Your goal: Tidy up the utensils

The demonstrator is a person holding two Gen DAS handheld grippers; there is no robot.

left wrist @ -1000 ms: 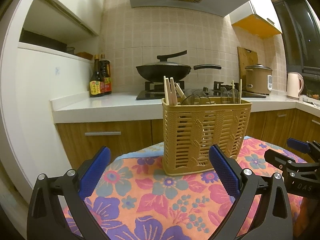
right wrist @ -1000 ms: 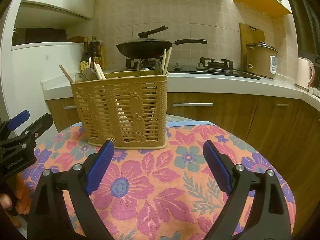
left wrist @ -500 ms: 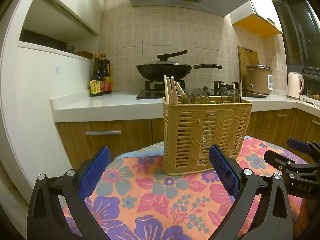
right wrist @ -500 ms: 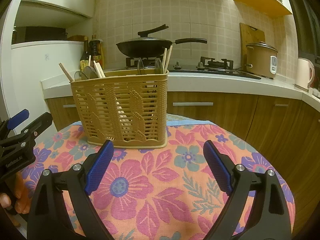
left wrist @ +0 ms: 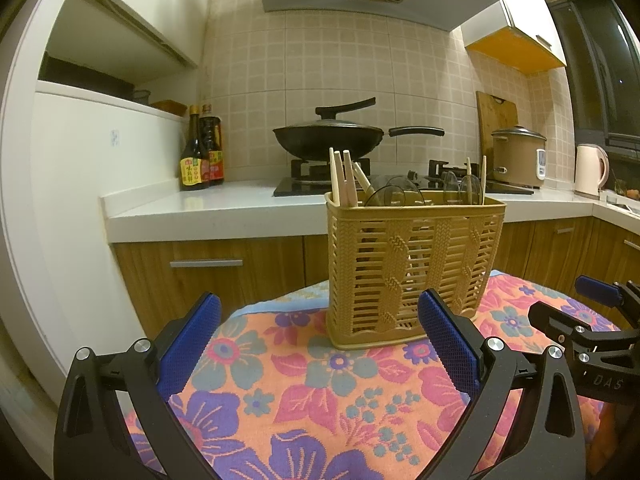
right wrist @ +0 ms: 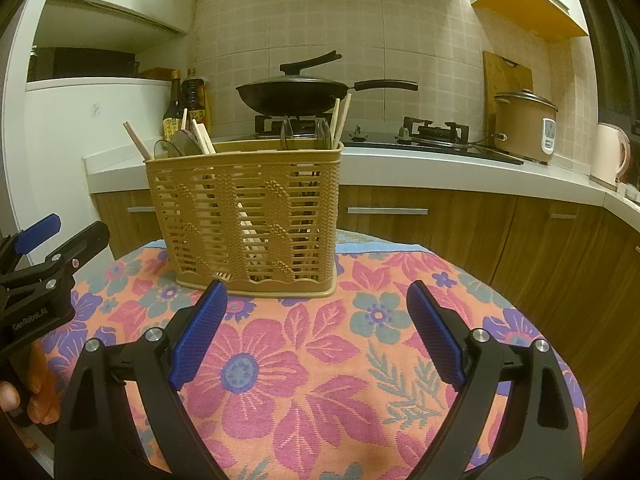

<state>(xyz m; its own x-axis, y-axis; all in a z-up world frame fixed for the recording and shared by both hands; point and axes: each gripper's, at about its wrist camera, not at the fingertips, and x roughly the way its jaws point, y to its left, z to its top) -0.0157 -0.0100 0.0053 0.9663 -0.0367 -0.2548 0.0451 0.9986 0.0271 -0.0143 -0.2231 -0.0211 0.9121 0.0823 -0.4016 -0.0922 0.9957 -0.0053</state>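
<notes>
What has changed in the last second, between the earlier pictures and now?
Almost nothing. The right gripper eased very slightly toward the basket, which looks a touch nearer in its view. Nothing was grasped or released. The left gripper stays open and empty, the right one too. The basket, with its chopsticks and clear spoons, stands unmoved on the floral cloth.

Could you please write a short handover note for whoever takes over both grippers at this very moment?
Left gripper: open, empty, hovering over the floral cloth.
Right gripper: open, empty, over the same cloth.
Utensil basket stands upright on the cloth ahead of both, holding chopsticks and clear spoons at both ends.
Done: no loose utensils visible on the cloth.
Left: whether any sorting within the basket is needed cannot be told.
</notes>
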